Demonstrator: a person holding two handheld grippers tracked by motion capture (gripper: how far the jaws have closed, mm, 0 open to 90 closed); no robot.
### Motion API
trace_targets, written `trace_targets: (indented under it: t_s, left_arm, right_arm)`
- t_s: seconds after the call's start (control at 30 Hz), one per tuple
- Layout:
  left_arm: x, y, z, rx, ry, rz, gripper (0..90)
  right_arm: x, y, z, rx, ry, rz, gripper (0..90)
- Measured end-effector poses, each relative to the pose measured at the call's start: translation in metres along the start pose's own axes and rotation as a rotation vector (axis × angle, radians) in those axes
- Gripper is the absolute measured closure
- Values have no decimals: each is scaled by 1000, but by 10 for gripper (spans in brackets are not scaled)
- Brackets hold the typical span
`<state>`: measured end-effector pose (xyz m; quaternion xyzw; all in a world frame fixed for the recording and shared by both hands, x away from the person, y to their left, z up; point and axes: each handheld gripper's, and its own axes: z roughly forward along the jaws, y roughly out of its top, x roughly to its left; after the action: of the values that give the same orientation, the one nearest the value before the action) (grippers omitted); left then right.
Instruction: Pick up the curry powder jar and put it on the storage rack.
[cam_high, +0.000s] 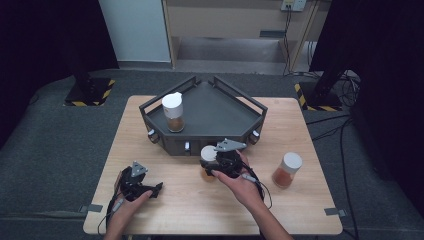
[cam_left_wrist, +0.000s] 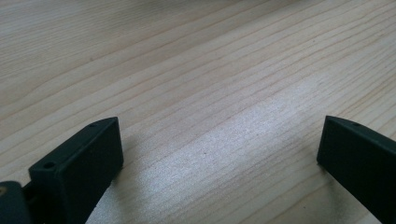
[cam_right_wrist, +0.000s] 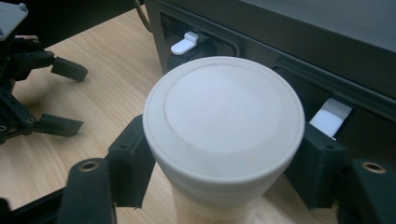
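**Right gripper clamps the middle jar**

High view: the right gripper (cam_high: 216, 165) grips a white-lidded jar (cam_high: 208, 155) just near of the dark tray (cam_high: 220, 112).

Left gripper view: the left gripper (cam_left_wrist: 219, 149) rests open over bare table (cam_left_wrist: 196, 60).

Right gripper view: the pads squeeze the jar (cam_right_wrist: 224, 126) just under its lid. A tilted lift could knock it against the tray wall (cam_right_wrist: 280, 42).

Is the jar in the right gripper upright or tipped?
Upright. The jar stands on the table with its white lid facing up, right gripper jaws closed on either side below the lid.
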<state>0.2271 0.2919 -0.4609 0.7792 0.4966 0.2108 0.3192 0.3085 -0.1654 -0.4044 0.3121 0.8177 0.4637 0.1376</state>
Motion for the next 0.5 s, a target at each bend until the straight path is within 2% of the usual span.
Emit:
trace_targets:
  t_s: [0.37, 0.5]
  left_arm:
    - [0, 0, 0, 1, 0, 0, 0]
    - [0, 1, 0, 1, 0, 0, 0]
  right_arm:
    - [1, -2, -1, -9, -4, -5, 336]
    - [1, -3, -7, -30, 4, 5, 336]
